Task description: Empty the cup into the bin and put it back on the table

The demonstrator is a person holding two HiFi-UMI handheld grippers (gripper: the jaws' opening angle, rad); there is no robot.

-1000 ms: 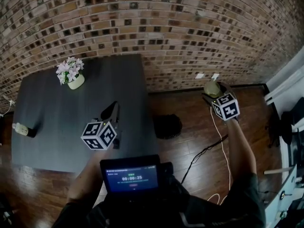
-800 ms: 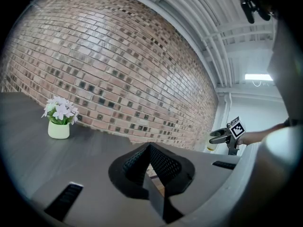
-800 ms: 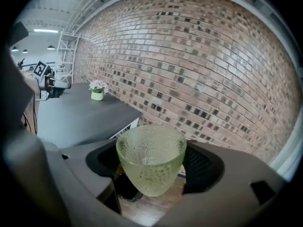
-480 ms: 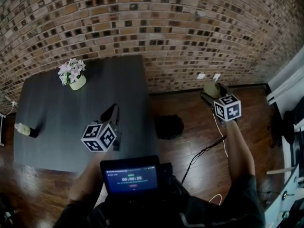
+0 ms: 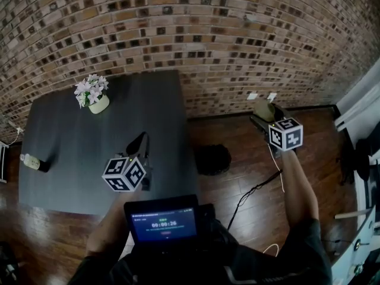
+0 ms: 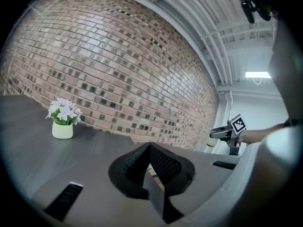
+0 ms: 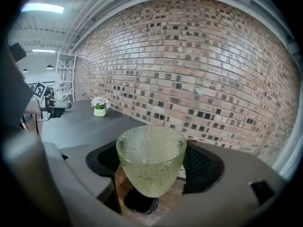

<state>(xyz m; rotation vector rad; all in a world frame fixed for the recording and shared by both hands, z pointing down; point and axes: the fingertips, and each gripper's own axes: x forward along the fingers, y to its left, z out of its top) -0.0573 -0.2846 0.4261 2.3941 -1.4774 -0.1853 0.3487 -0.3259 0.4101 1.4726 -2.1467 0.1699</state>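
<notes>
Fingers (image 7: 198, 163) of right gripper (image 7: 152, 151) clasp cup (image 7: 150, 167), upright, mouth upward

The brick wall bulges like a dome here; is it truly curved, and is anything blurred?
Lens distortion, most likely: head view bows the brick wall gently; both gripper views bend it strongly, corners black; right gripper view shows the cup sharp.

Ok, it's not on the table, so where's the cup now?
The cup is held in the right gripper, above the wooden floor at the head view's right, near the brick wall; the black bin sits between it and the table.
</notes>
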